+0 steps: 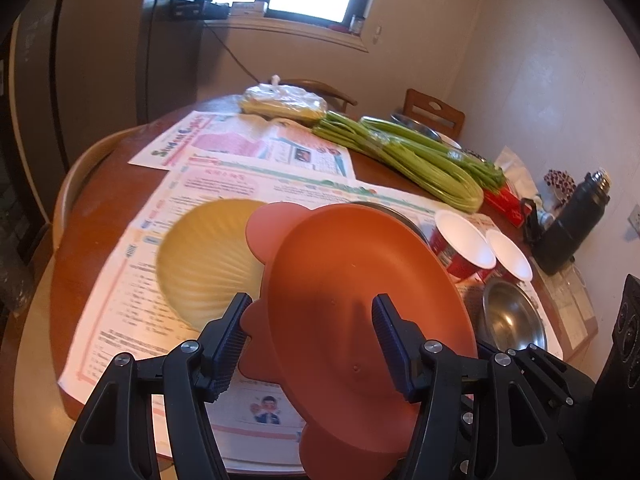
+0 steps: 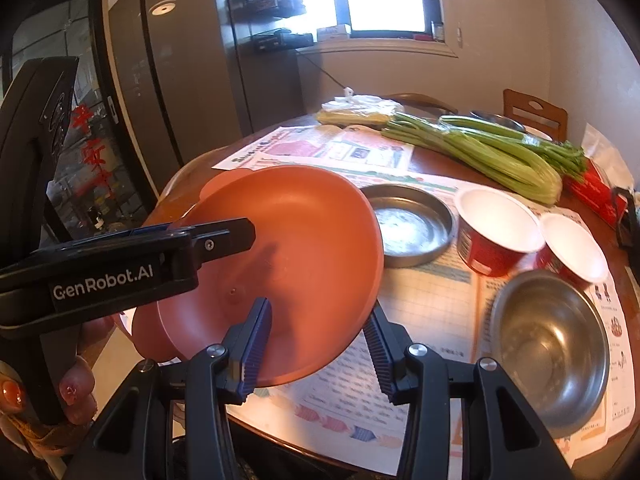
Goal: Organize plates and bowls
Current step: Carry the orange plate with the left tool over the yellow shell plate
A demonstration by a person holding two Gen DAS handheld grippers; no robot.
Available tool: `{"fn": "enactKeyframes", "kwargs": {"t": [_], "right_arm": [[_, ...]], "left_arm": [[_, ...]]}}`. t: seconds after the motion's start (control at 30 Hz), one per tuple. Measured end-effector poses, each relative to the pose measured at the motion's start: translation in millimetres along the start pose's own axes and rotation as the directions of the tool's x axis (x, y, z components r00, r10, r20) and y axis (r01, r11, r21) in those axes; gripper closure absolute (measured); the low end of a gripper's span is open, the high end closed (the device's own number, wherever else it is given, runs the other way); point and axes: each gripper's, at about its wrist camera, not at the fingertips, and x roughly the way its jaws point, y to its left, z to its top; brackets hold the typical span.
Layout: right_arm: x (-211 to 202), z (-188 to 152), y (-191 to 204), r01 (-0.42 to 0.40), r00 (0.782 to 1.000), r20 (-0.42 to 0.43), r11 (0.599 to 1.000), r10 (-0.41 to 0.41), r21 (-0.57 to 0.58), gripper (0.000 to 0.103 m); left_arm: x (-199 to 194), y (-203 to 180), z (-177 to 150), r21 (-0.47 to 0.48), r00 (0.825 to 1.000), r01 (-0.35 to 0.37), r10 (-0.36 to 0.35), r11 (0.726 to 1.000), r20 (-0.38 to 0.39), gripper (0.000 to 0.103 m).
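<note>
An orange plate with round ears (image 1: 360,280) (image 2: 288,240) hangs tilted above the round wooden table (image 1: 100,200), held from two sides. My left gripper (image 1: 308,336) is shut on its near rim, one pad inside the plate and the other by an ear. In the right wrist view my right gripper (image 2: 316,340) is shut on the opposite rim, one finger over the plate and one under it. A yellow ribbed plate (image 1: 208,256) lies on newspaper under the orange one. Also on the table are a shallow metal dish (image 2: 412,224), two red paper bowls (image 2: 496,228) (image 2: 572,248) and a steel bowl (image 2: 552,344).
Celery bunches (image 1: 400,152) and a plastic bag (image 1: 284,100) lie at the table's far side. A dark flask (image 1: 572,224) stands at the right edge near the wall. Chairs (image 1: 434,112) ring the table. A person's hand (image 2: 76,384) holds the left gripper.
</note>
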Motion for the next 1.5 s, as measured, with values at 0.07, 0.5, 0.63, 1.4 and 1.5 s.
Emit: {"fn": "enactKeyframes", "kwargs": {"t": [0.07,0.5,0.63,1.4,1.5], "right_arm": [[2.1,3.3,4.4,-0.010,1.000,0.001,1.000,0.010,-0.003,0.056],[18.8,26.9,31.1,-0.058,0.998,-0.008,0.998,0.058,-0.034,0.056],[23.3,34.1,37.1,-0.080,0.997,-0.007,0.996,0.080,-0.044,0.056],[65.3,69.4,48.5,-0.137,0.991,-0.006,0.990,0.136,-0.026,0.056],[73.0,65.6,48.3,-0.136,0.991,-0.020,0.990,0.135,-0.024,0.056]], "left_arm": [[-3.9,5.4,2.1,-0.010,1.000,-0.003,0.004,1.000,0.012,0.040],[-11.6,35.9,16.0,-0.037,0.997,-0.059,0.061,0.998,0.036,0.040],[-17.3,40.7,20.5,-0.038,0.996,-0.072,0.074,0.997,0.048,0.040],[24.8,75.9,50.2,-0.030,0.986,-0.163,0.163,0.986,-0.022,0.040],[33.5,79.6,46.2,-0.033,0.985,-0.171,0.169,0.985,-0.041,0.040]]}}
